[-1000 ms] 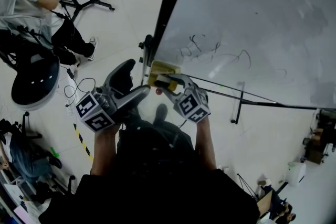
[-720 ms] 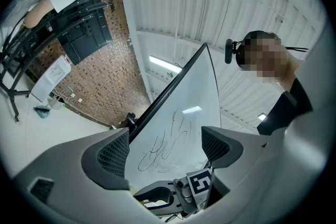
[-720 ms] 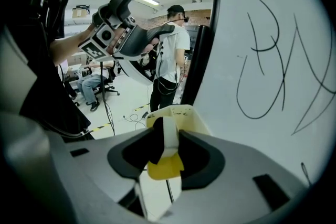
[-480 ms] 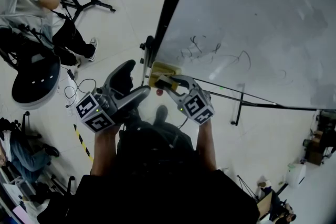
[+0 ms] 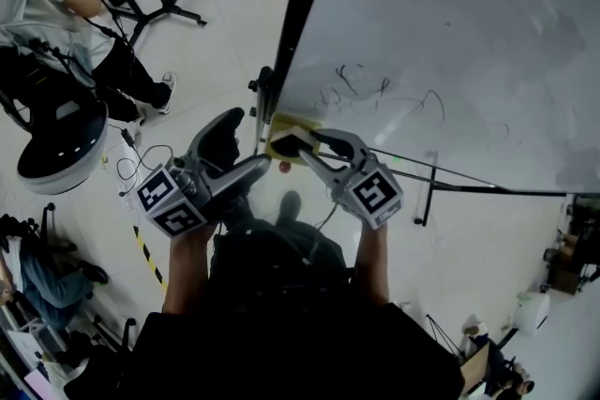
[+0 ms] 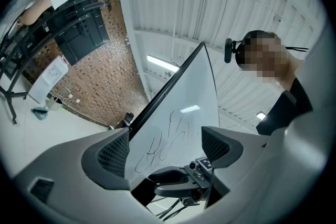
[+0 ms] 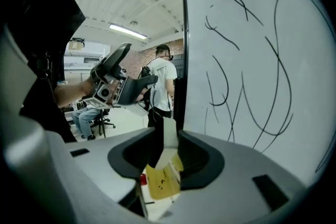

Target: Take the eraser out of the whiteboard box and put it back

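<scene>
Two grippers (image 5: 248,145) (image 5: 300,142), one whiteboard (image 5: 450,33), one eraser (image 7: 169,139), one yellow box (image 7: 161,182)

light: dim head view, ceiling strip (image 7: 127,32) lit | glare: soft sheen on whiteboard (image 5: 450,33) | edges: fisheye, black vignette corners

Eraser (image 7: 169,131) mostly hidden btwn R gripper (image 7: 167,140) jaws.

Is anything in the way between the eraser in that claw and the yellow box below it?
Nothing visible does. The right gripper, whose jaws have just been closing, grips the eraser just above the yellow box by the whiteboard; only air lies between them.
</scene>
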